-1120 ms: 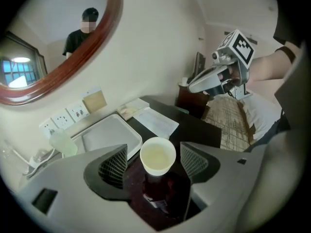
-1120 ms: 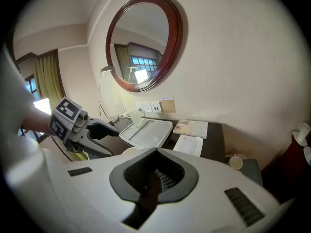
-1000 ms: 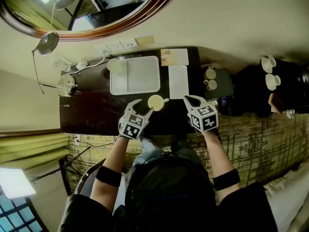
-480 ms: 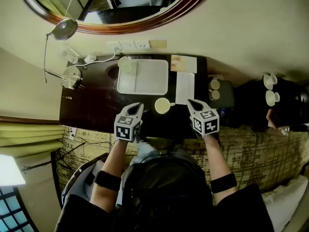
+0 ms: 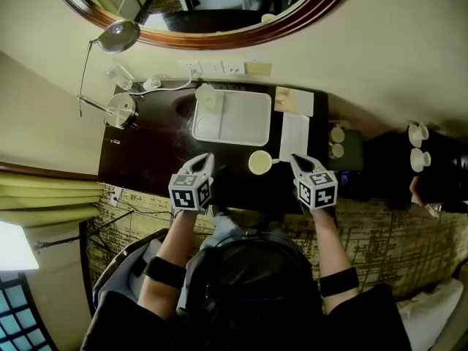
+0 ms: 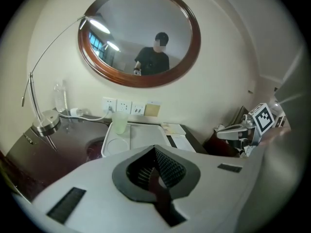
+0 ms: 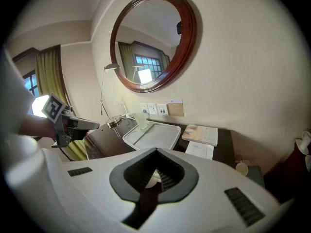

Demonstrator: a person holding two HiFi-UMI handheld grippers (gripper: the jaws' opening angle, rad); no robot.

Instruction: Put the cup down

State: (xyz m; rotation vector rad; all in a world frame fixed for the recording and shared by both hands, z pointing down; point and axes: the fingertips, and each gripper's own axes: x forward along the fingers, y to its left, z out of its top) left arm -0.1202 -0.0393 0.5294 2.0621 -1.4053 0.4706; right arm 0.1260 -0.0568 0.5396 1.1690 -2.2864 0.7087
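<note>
Head view, cup: the cup [image 5: 259, 162] stands upright on the dark counter [image 5: 146, 163], just in front of the tray [image 5: 241, 123]. It is between the two tools and touches neither.
Head view, tools: the left tool [image 5: 207, 159] and the right tool [image 5: 296, 159] are both clear of the cup, near the counter's front edge. Whether they rest on the counter cannot be told from above.
Head view, progress: the cup looks already set down; I judge nothing is left but to draw the hands away.
Left tool view, jaws: closed together, with nothing between them.
Left tool view, hidden: the cup is out of sight behind the tool's own body. Only the tray and a green tumbler [image 6: 120, 123] on it show.
Right tool view, jaws: pressed together and empty.
Right tool view, hard to make out: a pale sliver just past the jaws may be the cup, but too little shows to be sure.
</note>
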